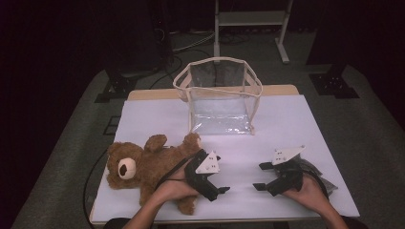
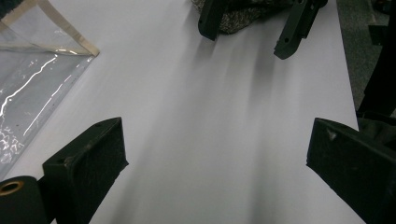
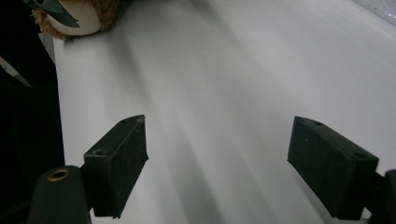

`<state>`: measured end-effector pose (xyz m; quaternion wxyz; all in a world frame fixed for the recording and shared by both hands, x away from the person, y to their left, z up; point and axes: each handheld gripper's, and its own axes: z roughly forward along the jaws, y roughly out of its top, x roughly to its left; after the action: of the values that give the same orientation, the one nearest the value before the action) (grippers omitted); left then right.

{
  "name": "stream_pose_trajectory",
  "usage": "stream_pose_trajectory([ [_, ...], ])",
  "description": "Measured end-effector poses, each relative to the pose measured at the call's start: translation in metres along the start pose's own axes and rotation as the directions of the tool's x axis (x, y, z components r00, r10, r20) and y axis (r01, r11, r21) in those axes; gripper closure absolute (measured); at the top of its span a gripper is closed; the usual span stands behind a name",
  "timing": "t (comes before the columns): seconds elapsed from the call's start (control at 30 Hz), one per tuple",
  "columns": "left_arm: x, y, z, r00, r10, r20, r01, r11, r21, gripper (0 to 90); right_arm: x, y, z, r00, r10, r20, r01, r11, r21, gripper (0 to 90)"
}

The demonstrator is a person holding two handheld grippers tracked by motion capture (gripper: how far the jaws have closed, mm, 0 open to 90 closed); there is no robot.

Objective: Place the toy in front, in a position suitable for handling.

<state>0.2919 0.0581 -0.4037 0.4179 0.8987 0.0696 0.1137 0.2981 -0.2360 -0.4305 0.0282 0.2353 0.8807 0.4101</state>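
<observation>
Plainly, both tools stand with their jaws spread wide and nothing between them. The left gripper (image 1: 217, 188) rests low over the white table cover (image 1: 286, 124), its hand (image 1: 172, 191) lying against the brown teddy bear (image 1: 143, 164), yet its jaws point away from the toy toward the middle of the table, and in the left gripper view the two black pads (image 2: 93, 158) frame only bare white surface. The right gripper (image 1: 262, 176) sits near the front right of the table, held by the right hand (image 1: 310, 193), with its jaws aimed toward the left gripper; in the right gripper view its pads (image 3: 123, 154) are likewise far apart over bare cover, touching nothing that can be seen. The teddy bear lies on its back at the front left of the table, head toward the left edge, with a pale muzzle, a dark nose and rounded ears; one paw shows at the top corner of the right gripper view. Behind the grippers, near the far middle of the table, stands a clear plastic bag (image 1: 219, 95) with cream trim, upright and open at the top, well apart from the bear. A dark speckled bundle (image 1: 317, 171) lies under the right hand. No brand, label or legible writing can be made out on anything.
</observation>
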Motion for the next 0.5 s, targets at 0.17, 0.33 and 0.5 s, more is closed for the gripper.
stream_pose_trajectory([
  [0.17, -0.001, 0.003, -0.001, 0.9999, 0.004, 0.016, -0.004, 1.0000, -0.001, 3.9, -0.001, -0.001, 0.000, 1.0000, 0.000, -0.003, 0.000, 1.000, 0.000, 18.3],
  [0.33, -0.001, 0.007, -0.004, 0.9995, 0.012, 0.029, -0.012, 0.9999, -0.007, 3.9, -0.001, -0.002, 0.000, 1.0000, 0.005, -0.003, -0.005, 1.000, 0.001, 18.3],
  [0.5, 0.000, 0.013, -0.012, 0.9988, 0.026, 0.043, -0.025, 0.9995, -0.022, 3.9, -0.002, -0.001, 0.000, 1.0000, 0.005, 0.000, -0.005, 1.000, -0.001, 18.3],
])
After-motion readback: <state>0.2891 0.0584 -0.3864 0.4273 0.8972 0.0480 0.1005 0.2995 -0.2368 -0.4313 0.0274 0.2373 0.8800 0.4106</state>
